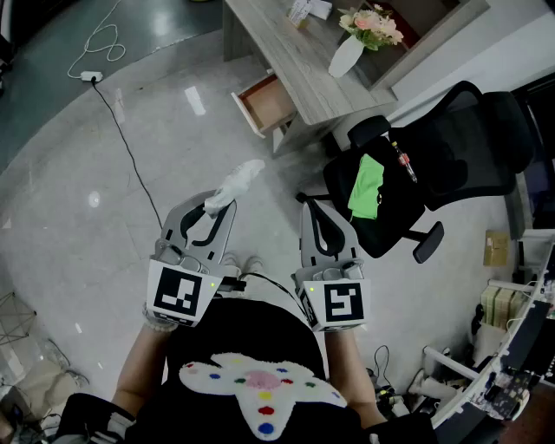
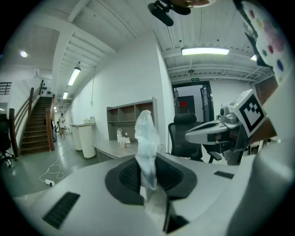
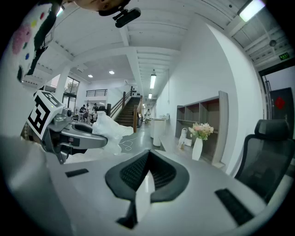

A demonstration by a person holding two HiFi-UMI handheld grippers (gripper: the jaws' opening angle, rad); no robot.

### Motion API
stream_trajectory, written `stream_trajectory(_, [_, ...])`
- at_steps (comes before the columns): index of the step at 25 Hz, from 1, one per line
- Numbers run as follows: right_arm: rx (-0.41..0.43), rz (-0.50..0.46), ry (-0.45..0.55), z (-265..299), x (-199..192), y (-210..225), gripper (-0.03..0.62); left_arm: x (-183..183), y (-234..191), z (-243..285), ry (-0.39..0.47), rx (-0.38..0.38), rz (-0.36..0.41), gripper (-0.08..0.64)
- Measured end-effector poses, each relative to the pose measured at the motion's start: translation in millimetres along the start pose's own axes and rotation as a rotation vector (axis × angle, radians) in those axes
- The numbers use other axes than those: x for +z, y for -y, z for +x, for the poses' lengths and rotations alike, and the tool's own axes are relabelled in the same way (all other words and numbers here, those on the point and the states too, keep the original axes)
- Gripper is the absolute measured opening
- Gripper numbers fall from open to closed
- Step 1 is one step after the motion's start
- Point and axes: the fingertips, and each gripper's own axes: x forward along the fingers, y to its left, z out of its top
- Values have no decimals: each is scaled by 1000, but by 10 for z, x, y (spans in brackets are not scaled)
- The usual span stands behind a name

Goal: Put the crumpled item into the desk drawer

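**Office floor shot: crumpled item clamped in left gripper, drawer open ahead**

Grey polished floor [image 1: 78,217] fills most of the head view, with a black cable [image 1: 130,160] running across it to a white power strip [image 1: 91,76]. Wooden bench [image 1: 286,43] sits at the top of the view. Its drawer [image 1: 267,102] is pulled out on the near side, and the brown inside is visible. On the bench stand a white vase [image 1: 346,55] with pink flowers [image 1: 373,24] and some small items further back (too small to tell what they are). A black office chair [image 1: 451,147] stands to the right of the bench with a green item [image 1: 367,186] lying on its seat.

Left gripper [image 1: 217,206] is clamped on the crumpled item [image 1: 236,184], a whitish, partly see-through plastic wad. In the left gripper view the pads pinch its lower end and the rest sticks up past the tips. The item is held in the air over the floor, well apart from the drawer and roughly in line with it.

Right gripper [image 1: 314,205] is just beside the left one at about the same height. Its jaws are together with nothing between them, as the right gripper view shows. Both grippers point forward and slightly down.

The person wears a black top with a white patch carrying coloured dots. The left gripper view also shows a staircase [image 2: 34,126] far left and an open shelf unit [image 2: 131,117] against the white wall behind the bench.
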Motion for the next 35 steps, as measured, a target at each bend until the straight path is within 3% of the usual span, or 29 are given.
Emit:
stream_trajectory(17, [-20, 1, 5, 7, 12, 4, 2, -5, 0, 9, 3, -12, 6, 69])
stream_trajectory(27, [-8, 53, 18, 32, 35, -101, 2, 1, -38, -2, 14, -27, 16, 69])
stream_trajectory(31, [-36, 16, 14, 34, 37, -99, 3, 0, -80, -33, 20, -34, 12, 69])
stream_trajectory(35, [-26, 57, 21, 46, 67, -197, 3, -62, -125, -59, 8, -34, 3, 69])
